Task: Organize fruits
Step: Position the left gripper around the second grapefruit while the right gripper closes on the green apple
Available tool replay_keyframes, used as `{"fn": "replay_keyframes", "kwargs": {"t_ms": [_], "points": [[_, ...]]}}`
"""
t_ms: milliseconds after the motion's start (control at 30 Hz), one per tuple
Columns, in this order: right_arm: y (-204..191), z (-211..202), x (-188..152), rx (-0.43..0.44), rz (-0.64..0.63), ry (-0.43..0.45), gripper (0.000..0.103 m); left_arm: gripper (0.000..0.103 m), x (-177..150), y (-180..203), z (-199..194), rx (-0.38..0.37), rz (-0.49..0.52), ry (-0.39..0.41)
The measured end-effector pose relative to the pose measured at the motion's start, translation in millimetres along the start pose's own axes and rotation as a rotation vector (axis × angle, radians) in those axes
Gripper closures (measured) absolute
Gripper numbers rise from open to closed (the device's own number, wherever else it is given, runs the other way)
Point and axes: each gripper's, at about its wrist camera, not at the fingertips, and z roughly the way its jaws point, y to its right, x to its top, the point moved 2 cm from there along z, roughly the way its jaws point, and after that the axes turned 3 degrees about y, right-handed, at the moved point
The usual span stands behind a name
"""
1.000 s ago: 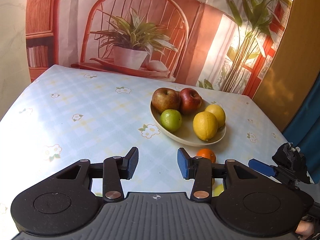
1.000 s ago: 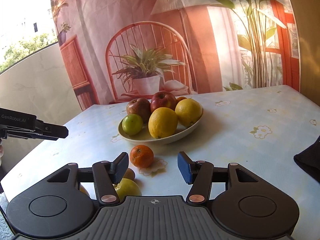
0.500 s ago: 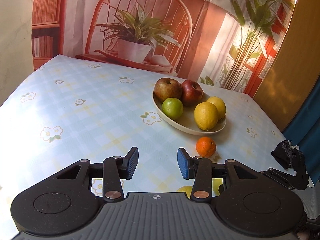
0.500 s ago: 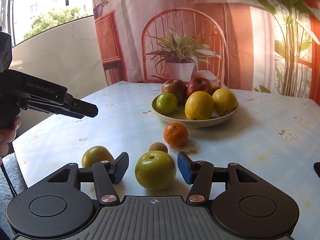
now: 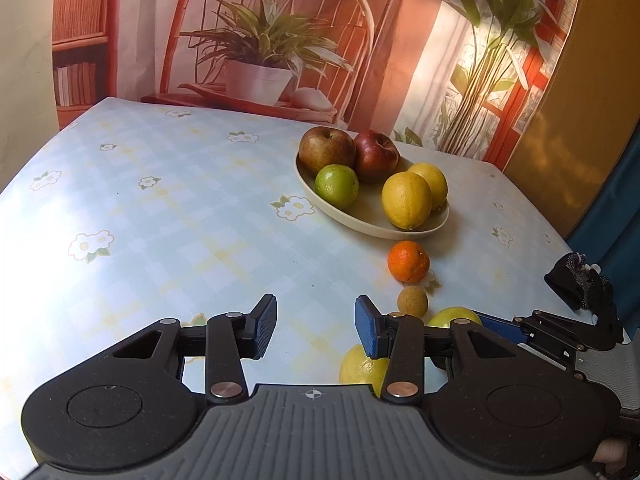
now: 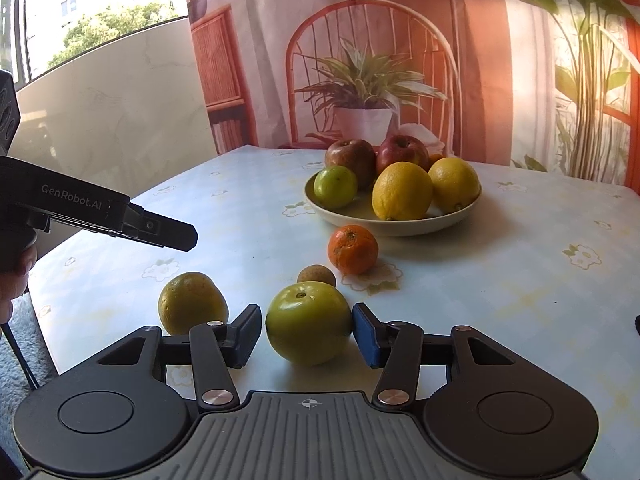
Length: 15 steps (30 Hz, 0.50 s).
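Printed backdrop (image 6: 400, 40) of a rattan chair, potted plant and lamp hangs behind the table (image 5: 160, 220), which carries a pale blue checked cloth with white flowers.

Beige bowl (image 6: 400, 226) sits toward the far right part of the table. Contents: two lemons (image 6: 402, 191) (image 6: 455, 185) at the front right, brownish apple (image 6: 351, 160) and red apple (image 6: 403, 151) at the back, small green fruit (image 6: 335, 187) at the front left. A sliver of something orange shows behind the red apple; cannot identify it.

Loose fruit on the cloth, nearer than the bowl:
- large green apple (image 6: 308, 323), stem end up, nearest the right wrist camera;
- yellow-green citrus (image 6: 192, 302) to its left, well apart;
- tangerine (image 6: 353, 249) just in front of the bowl rim, not touching it;
- small round brown fruit (image 6: 316, 276) between tangerine and green apple.

Right gripper (image 6: 307, 334): jaws wide, straddling the green apple. The blue pad on the right looks to be at the skin or just off it; a narrow gap shows on the left side. Apple rests on the cloth, not gripped.

Left gripper (image 5: 315, 326): jaws spread wide, nothing between them, held above the cloth left of the loose fruit.
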Motion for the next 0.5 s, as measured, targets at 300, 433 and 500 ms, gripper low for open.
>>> {"fn": "replay_keyframes", "kwargs": {"t_ms": [300, 433, 500], "points": [[2.0, -0.7, 0.6, -0.002, 0.008, -0.002, 0.058, 0.057, -0.3, -2.4, 0.2, -0.007, -0.016, -0.006], [1.6, -0.6, 0.4, -0.006, 0.003, -0.001, 0.058, 0.057, -0.3, -2.5, 1.4, -0.014, -0.021, -0.012], [0.7, -0.4, 0.4, -0.008, -0.005, -0.001, 0.059, 0.056, -0.4, -1.4, 1.7, -0.023, -0.023, -0.018]]}}
